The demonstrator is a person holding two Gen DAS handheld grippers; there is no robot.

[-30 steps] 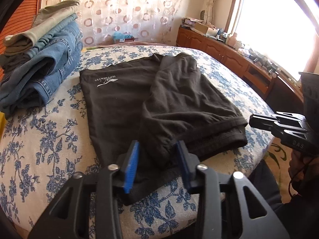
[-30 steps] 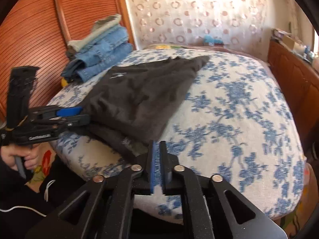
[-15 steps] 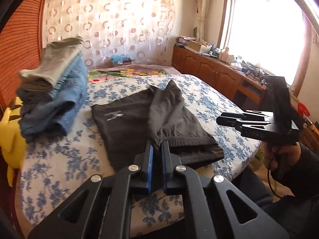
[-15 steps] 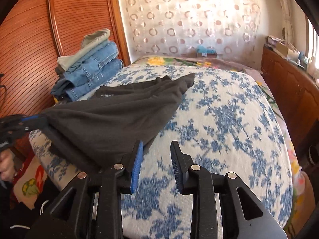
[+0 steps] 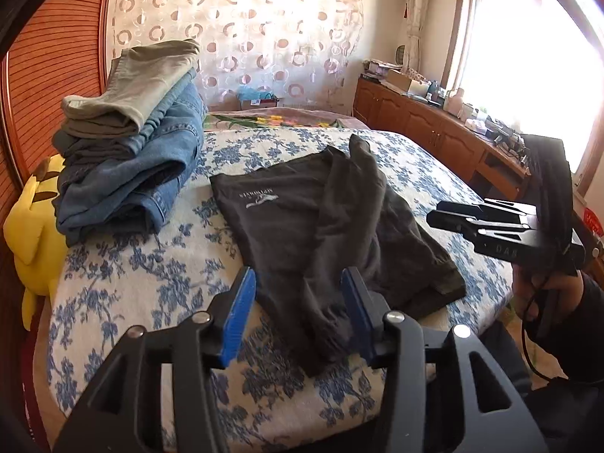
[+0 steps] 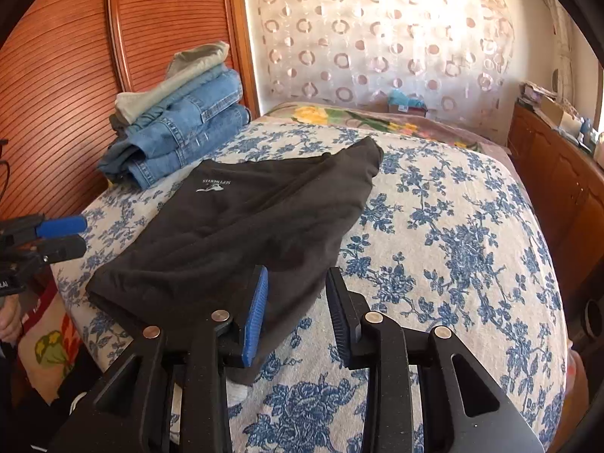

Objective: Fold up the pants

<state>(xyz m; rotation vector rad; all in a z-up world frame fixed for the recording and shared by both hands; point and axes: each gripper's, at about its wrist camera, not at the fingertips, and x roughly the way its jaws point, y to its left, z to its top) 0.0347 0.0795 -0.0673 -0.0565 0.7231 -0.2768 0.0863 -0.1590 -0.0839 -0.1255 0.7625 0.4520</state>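
The dark grey pants with a white logo lie folded lengthwise on the blue-flowered bed. My left gripper hovers over their near end. Its jaws are opening, with cloth below them but not pinched. The right gripper is to the right of the pants, held by a hand. In the right wrist view, the right gripper is opening over the near edge of the pants, its pads off the cloth. The left gripper shows at the left edge.
A stack of folded jeans and khaki pants sits at the bed's far left, by the wooden headboard. A yellow plush toy leans beside it. Wooden cabinets line the right wall under a bright window.
The left gripper was shut half a second ago and now stands apart. The right gripper has widened from shut. The pants' near end, then stretched toward the left gripper, now rests on the bed.
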